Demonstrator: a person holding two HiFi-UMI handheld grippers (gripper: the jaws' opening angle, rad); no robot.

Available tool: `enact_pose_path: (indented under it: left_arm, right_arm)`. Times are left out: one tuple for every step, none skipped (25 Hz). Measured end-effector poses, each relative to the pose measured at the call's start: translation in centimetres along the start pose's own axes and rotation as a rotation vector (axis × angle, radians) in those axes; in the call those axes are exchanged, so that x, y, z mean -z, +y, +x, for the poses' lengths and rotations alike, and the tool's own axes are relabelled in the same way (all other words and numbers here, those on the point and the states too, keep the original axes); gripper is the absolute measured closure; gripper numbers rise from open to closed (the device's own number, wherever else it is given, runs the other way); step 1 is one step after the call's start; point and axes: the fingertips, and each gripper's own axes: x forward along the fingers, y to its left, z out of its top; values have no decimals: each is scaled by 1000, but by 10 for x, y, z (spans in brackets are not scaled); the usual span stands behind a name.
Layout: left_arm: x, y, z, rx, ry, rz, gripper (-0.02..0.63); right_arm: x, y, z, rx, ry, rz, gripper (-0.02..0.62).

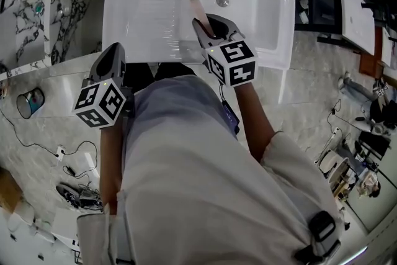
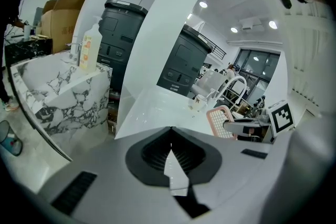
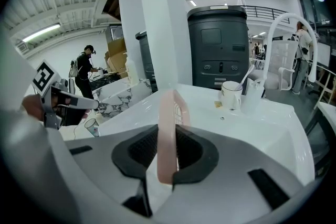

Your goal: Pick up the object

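gripping the one pink tray (image 1: 197, 6) on edge over the single white sink (image 1: 136, 3), the right gripper (image 1: 209, 28) presses both jaws on it. the left gripper (image 1: 113, 51) is closed and empty. one mug (image 3: 231, 94) stands on the sink's rim.

Pink slotted tray (image 3: 167, 134) upright, edge-on, held above white sink (image 3: 262, 113).

**Head view:** above the person, facing steeply down; sink (image 1: 142, 9) at 12 o'clock, left claw (image 1: 116, 48) and right claw (image 1: 208, 25) near.
**Left gripper view, right gripper view:** each low, close behind its own jaws, facing across the sink; each catches the other claw, at 3 o'clock and 9 o'clock respectively.
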Motion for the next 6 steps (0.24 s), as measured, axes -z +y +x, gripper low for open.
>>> enact_pose_path:
  left_arm:
    - [0,1,0,0,1,-3,606]
    - [0,1,-1,1,0,-4,606]
    - [0,1,-1,2,0,-4,606]
    - [0,1,-1,2,-1,-4,606]
    - [0,2,-2,2,-2,-4,606]
    - [0,2,-2,2,-3,-4,606]
  right_arm:
    - [0,1,0,-2,0,-1,515]
    - [-1,3,0,-5,-1,-3,515]
    - [-1,4,1,-7,-1,-4,515]
    - [-2,5,1,-8,0,-5,515]
    - [-2,5,2,-9,2,-7,515]
    - [-2,6,2,-10,3,-9,515]
